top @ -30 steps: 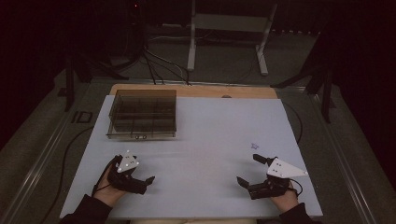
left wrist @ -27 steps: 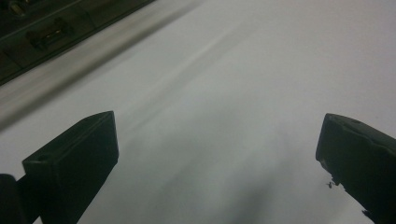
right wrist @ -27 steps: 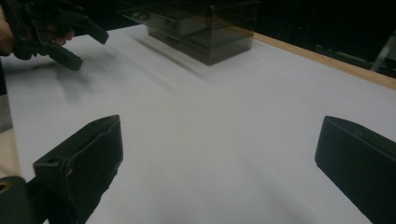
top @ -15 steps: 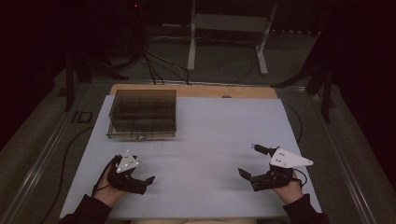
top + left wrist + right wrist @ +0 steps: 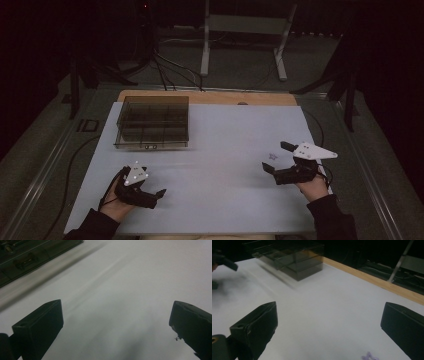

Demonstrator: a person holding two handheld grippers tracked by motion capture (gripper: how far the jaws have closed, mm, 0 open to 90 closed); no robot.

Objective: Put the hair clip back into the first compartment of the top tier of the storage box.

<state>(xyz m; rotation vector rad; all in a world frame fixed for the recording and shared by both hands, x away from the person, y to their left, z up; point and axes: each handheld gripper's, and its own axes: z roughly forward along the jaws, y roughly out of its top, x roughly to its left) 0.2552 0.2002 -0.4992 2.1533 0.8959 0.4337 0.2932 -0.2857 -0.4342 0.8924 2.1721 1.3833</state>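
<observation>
A person is sitting at a white table [image 5: 225, 165], holding a two-jaw gripper in each hand. The left gripper [image 5: 159, 194] is resting low at the near left of the table, its jaws standing wide apart with nothing between them; in the left gripper view, bare white table is showing in the gap. The right gripper [image 5: 278, 157] is hovering at the near right, its jaws also spread wide and holding nothing. A small purple object [image 5: 273, 156], too small to make out in detail, is lying on the table just beside the right gripper's jaws; in the right gripper view it is peeking in at the bottom edge, between the two jaws and closer to the right-hand one [image 5: 369, 356]. A dark, see-through compartment box [image 5: 153, 121] is sitting toward the far left of the table, well apart from both grippers, and it is appearing in the upper left corner of each gripper view. A wooden strip [image 5: 210, 97] is running along the table's far edge. The surroundings are lying in darkness
</observation>
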